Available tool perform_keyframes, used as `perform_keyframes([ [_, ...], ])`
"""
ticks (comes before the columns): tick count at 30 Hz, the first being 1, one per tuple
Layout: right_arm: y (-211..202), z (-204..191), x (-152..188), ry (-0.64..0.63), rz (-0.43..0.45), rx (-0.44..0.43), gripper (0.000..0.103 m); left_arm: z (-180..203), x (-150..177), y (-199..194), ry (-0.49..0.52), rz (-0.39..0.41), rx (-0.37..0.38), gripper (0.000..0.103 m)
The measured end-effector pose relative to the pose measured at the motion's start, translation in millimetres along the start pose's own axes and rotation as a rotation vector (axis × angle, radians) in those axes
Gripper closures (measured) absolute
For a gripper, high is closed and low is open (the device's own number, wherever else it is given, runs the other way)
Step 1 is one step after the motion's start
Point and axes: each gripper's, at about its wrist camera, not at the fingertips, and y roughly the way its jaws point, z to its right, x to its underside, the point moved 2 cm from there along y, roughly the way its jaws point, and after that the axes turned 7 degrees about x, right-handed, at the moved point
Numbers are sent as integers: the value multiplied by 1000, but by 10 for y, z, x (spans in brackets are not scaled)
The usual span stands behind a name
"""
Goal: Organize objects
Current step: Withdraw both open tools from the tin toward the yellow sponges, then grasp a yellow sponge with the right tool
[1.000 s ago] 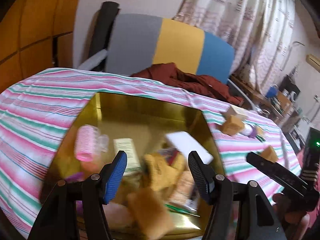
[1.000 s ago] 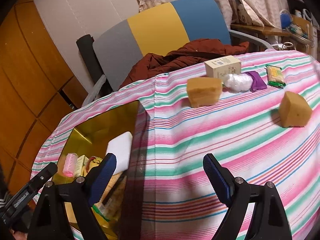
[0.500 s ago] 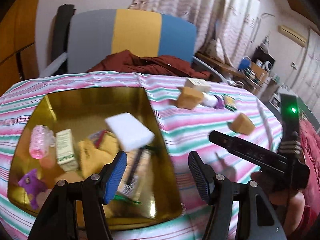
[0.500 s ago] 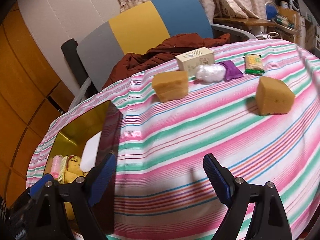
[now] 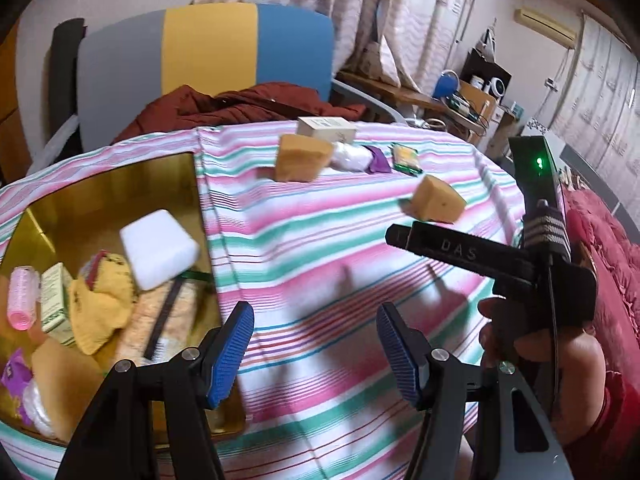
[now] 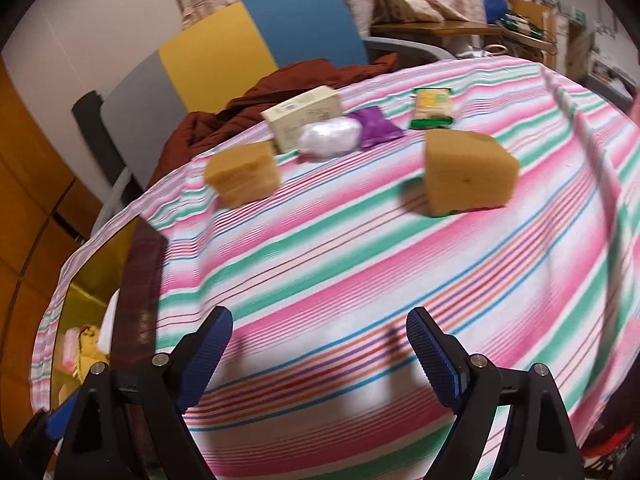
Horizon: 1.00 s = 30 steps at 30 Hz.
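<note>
So we've got a table under a pink, green and white striped tablecloth (image 6: 360,264) filling most of both views, with a grey, yellow and blue chair back (image 5: 208,52) behind it and a dark red jacket (image 5: 248,102) dumped on the seat. Sunk into the left side of the table is a shiny gold rectangular tray (image 5: 100,184), already pretty full: a white foam block (image 5: 158,248), a yellow cloth (image 5: 100,312), a pink hair roller (image 5: 23,296), a small pale green carton (image 5: 54,300) and some other bits we can't make out.

Loose on the cloth, well apart from the tray: a tan sponge block (image 6: 466,172) nearest us on the right, a second tan sponge (image 6: 244,174) further left, then a cluster at the far edge, namely a cream cardboard box (image 6: 304,114), a white plastic-wrapped bundle (image 6: 330,140) touching it, a purple sachet (image 6: 376,124) and a green and yellow snack packet (image 6: 432,110).

Our left gripper (image 5: 314,354) hangs over bare cloth just right of the tray, jaws apart with nothing between them. Our right gripper (image 6: 320,364) is the same deal, jaws spread wide over the stripes, with nothing in them. From the left wrist view it sits to the right, gripped in a hand (image 5: 536,344).
</note>
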Motion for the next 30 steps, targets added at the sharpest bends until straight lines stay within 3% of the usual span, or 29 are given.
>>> perform_keyframes([
  [21,47,743,-262,80,37,91,12,490,-75,525,72,-106,55,38],
  [30,85,803,-622,17,118,115,2,584,-160,650,82,-122,55,38],
])
